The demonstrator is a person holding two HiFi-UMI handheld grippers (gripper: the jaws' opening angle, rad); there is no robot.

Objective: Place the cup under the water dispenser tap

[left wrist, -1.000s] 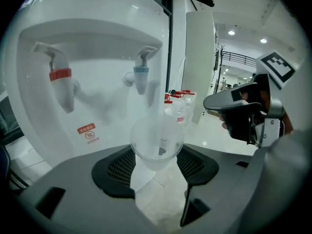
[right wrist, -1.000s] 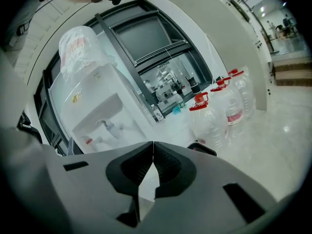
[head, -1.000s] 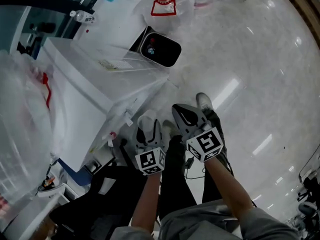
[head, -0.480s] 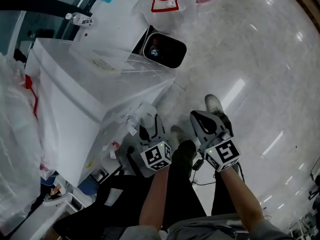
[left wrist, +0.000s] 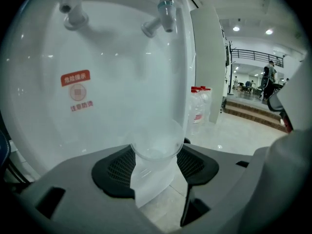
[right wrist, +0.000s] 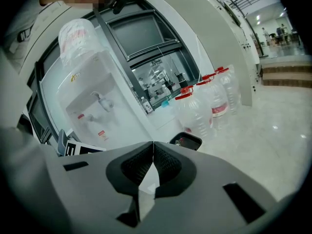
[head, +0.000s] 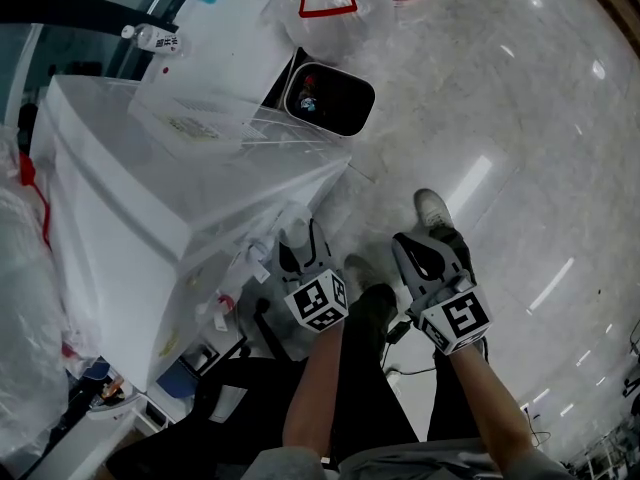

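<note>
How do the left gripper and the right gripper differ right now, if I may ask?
The left gripper grips a clear cup; the right gripper holds nothing. The left jaws stand apart around the cup, the right jaws are closed together. The left gripper is nearer the water dispenser than the right. Both have grey bodies with black pads.

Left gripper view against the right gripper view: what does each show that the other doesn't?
Only the left gripper view: the clear cup held in the fingers of the left gripper. Only the right gripper view: the right gripper shut and empty, the black bin, the bottle atop the dispenser. Both: the dispenser's front with its taps, and the red-capped water jugs.
</note>
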